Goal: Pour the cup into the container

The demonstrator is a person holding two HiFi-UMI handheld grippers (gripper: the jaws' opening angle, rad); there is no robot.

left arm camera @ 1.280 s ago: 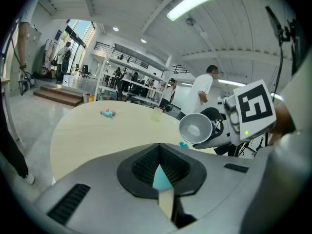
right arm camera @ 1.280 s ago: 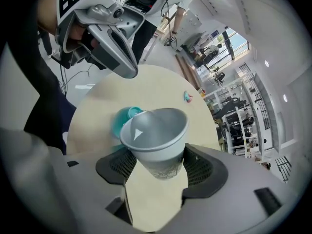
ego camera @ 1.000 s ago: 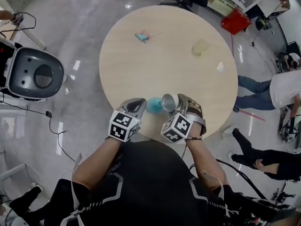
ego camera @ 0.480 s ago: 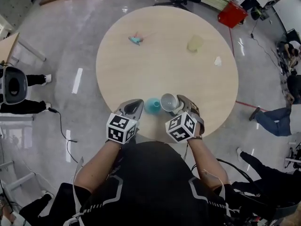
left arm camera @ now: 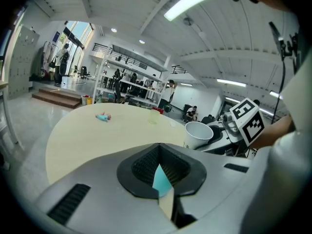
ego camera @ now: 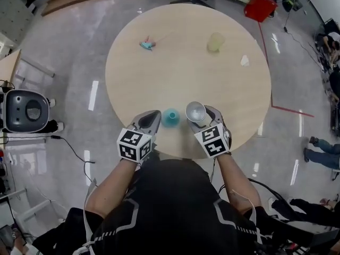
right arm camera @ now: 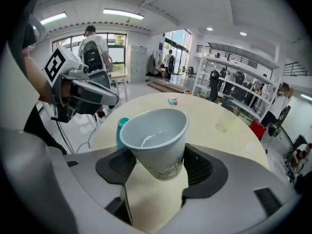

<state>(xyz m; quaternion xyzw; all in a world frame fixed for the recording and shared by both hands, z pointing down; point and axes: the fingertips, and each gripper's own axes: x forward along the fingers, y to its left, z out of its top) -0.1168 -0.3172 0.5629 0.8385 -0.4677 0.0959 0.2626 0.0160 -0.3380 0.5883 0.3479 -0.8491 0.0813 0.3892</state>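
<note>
A white paper cup (ego camera: 195,111) is held near the table's front edge, with my right gripper (ego camera: 202,119) shut on its lower body. In the right gripper view the cup (right arm camera: 155,136) leans slightly left, mouth up, with a thin white streak inside. The small teal container (ego camera: 170,117) stands on the table just left of the cup, and its rim (right arm camera: 121,129) shows behind the cup. My left gripper (ego camera: 150,120) rests shut and empty, just left of the container. A teal sliver (left arm camera: 161,178) shows at its closed jaws.
The round wooden table (ego camera: 159,78) carries a pale yellow cup (ego camera: 214,42) at the far right, a small teal toy (ego camera: 146,44) at the far left and a white scrap (ego camera: 244,61). A grey machine (ego camera: 29,110) sits on the floor to the left.
The cup was tipped with its mouth toward the teal container. It now stands more upright and a little further right of the container. The left gripper has stayed put.
</note>
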